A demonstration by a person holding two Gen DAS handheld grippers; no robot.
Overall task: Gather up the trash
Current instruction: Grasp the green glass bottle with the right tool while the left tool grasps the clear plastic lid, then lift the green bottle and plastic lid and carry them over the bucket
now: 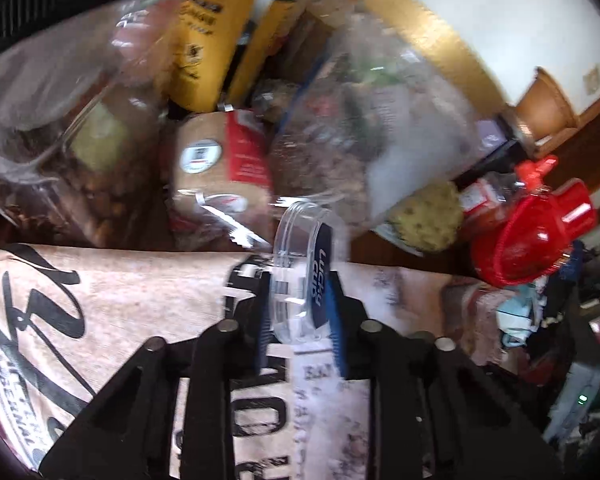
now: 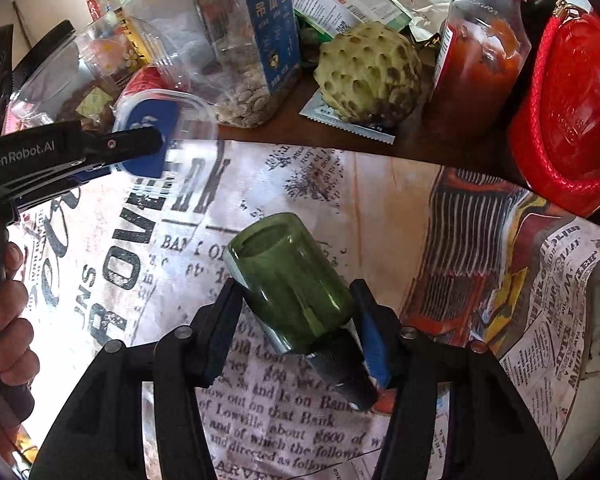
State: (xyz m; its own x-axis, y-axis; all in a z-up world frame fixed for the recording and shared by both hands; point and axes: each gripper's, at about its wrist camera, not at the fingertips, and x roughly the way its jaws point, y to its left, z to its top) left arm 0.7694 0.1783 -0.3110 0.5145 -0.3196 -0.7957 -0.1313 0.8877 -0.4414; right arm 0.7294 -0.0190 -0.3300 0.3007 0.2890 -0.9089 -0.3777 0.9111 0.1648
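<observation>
My left gripper (image 1: 300, 312) is shut on a small clear plastic cup with a blue "Lucky cup" lid (image 1: 300, 276), held above the newspaper-print cloth (image 1: 112, 300). The same cup (image 2: 160, 128) and left gripper (image 2: 156, 144) show at the left of the right wrist view. My right gripper (image 2: 300, 320) is shut on a green glass bottle (image 2: 288, 280), base pointing away, above the cloth (image 2: 340, 200).
Behind the cloth stand clear jars of nuts and seeds (image 2: 252, 60), a custard apple (image 2: 368, 76), a red-capped sauce bottle (image 2: 480, 44), a red heart-shaped box (image 2: 568, 112), yellow boxes (image 1: 204, 36) and wrapped food (image 1: 220, 168). Clutter lies at right (image 1: 540, 320).
</observation>
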